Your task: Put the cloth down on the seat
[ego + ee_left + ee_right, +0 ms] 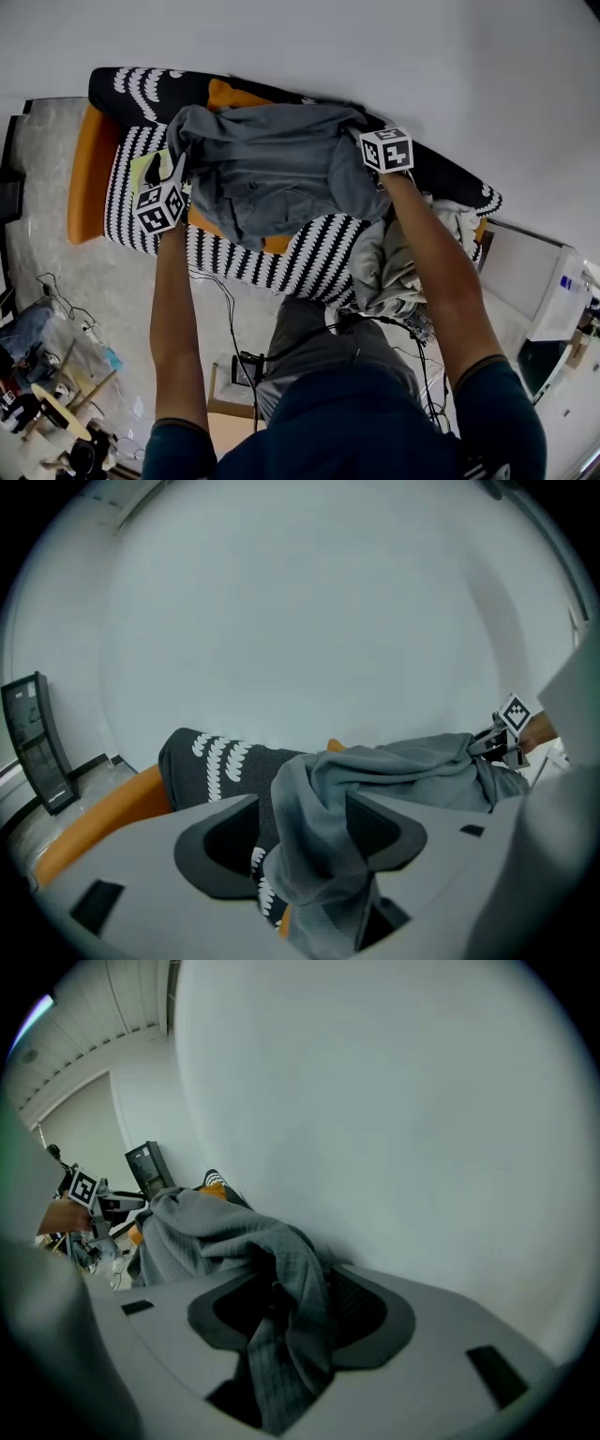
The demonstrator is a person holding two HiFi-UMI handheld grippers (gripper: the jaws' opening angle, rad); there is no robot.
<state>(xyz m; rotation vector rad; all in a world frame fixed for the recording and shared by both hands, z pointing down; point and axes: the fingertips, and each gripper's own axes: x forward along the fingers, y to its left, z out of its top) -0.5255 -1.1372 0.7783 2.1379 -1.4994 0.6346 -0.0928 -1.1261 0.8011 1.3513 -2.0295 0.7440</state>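
We've got the grey cloth (272, 178) rumpled and spread wide over the middle of the seat (314, 258), a low black-and-white patterned seat with orange cushions, the cloth's lower edge sagging onto the orange cushion at the front.

Head view overhead, gripper views close (cloth (272, 178) shared)

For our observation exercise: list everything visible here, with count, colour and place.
cloth: one, grey, spread over the seat
seat: one, black-and-white with orange sides, by the wall
clothes pile: one, pale, on the seat's right end
cabinet: one, white, right of the seat
cables: several, black, on the floor
left claw: one, grey, open, cloth between its jaws
right claw: one, grey, open, cloth between its jaws
forearms: two, bare, sleeves dark blue
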